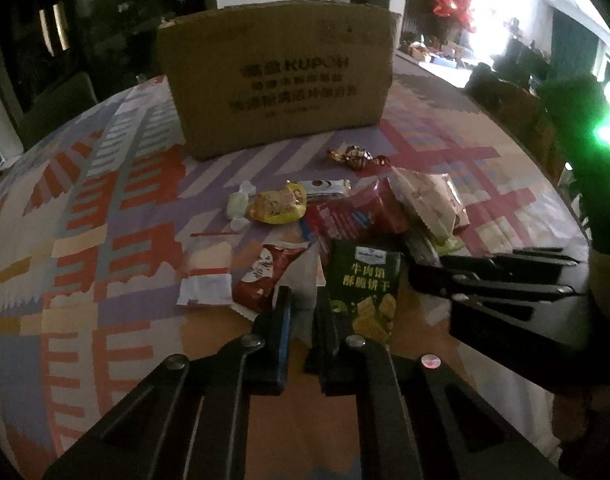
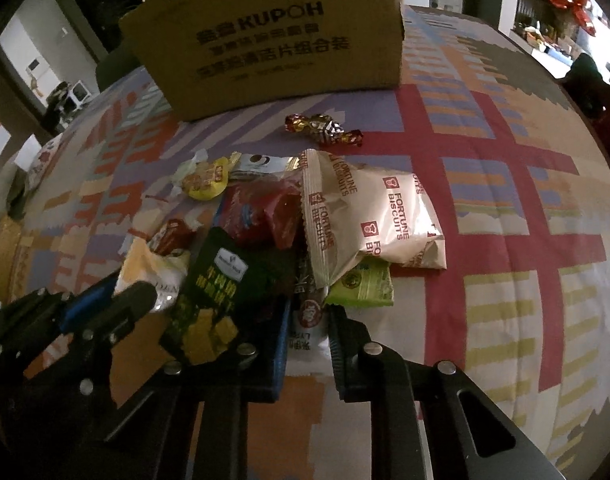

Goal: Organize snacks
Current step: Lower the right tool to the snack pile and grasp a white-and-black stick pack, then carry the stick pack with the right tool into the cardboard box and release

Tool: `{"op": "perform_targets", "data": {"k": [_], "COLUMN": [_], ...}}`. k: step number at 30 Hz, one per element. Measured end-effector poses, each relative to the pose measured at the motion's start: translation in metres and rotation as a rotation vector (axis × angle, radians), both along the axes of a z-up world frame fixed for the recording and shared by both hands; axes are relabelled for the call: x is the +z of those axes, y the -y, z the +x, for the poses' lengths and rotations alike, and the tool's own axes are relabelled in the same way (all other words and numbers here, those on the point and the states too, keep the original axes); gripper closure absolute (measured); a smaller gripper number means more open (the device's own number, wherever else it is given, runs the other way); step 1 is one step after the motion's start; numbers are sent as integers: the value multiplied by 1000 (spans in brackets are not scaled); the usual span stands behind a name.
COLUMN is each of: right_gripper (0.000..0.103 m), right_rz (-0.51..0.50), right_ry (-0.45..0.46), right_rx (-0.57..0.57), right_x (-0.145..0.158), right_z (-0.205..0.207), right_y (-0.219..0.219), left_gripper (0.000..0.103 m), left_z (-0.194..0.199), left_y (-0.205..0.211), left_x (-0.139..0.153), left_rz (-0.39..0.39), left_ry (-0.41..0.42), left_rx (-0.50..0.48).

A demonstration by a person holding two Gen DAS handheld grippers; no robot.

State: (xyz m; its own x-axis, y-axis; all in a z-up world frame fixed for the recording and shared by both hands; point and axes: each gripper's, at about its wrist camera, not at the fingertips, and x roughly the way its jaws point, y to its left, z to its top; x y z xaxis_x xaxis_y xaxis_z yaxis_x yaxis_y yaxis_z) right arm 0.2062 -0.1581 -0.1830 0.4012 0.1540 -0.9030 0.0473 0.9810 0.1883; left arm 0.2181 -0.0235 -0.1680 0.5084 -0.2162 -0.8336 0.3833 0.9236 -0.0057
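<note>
Snacks (image 2: pixel 337 208) before cardboard box (image 2: pixel 265 36)

Patterned tablecloth (image 2: pixel 505 208); red bow (image 2: pixel 573 0) in background.

Matt corrugated cardboard box (image 1: pixel 277 80), glossy foil candy (image 2: pixel 325 128), shiny plastic biscuit bag (image 2: pixel 369 216), woven cloth tablecloth (image 2: pixel 505 184).

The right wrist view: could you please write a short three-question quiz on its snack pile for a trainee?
1. True or false: the cardboard box stands beyond the snack pile.
2. Which words are printed on the pale packet? A. Fortune Biscuits B. Kupoh C. Oreo
3. What lies apart from the pile, between it and the box?

Key: 1 true; 2 A; 3 the foil-wrapped sweets.
</note>
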Motion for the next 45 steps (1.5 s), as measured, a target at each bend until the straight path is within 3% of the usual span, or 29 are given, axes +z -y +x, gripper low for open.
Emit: {"op": "perform_targets", "data": {"k": [8, 24, 36, 42, 45], "right_gripper": [85, 85, 85, 85, 85], "right_rz": [21, 9, 13, -33, -45], "right_ry": [44, 258, 333, 413, 412], "right_rx": [45, 72, 137, 149, 158], "right_x": [29, 106, 146, 179, 186], "right_z": [-21, -28, 13, 49, 71], "right_y": [-1, 10, 6, 6, 7], "left_gripper": [94, 94, 94, 94, 94], "left_z": [-15, -24, 16, 55, 79], "left_y": [-1, 6, 10, 13, 17], "left_x": [30, 100, 145, 168, 174], "left_rz": [-40, -82, -91, -95, -90], "left_ry": [48, 214, 308, 343, 333], "left_rx": [16, 34, 17, 28, 27]}}
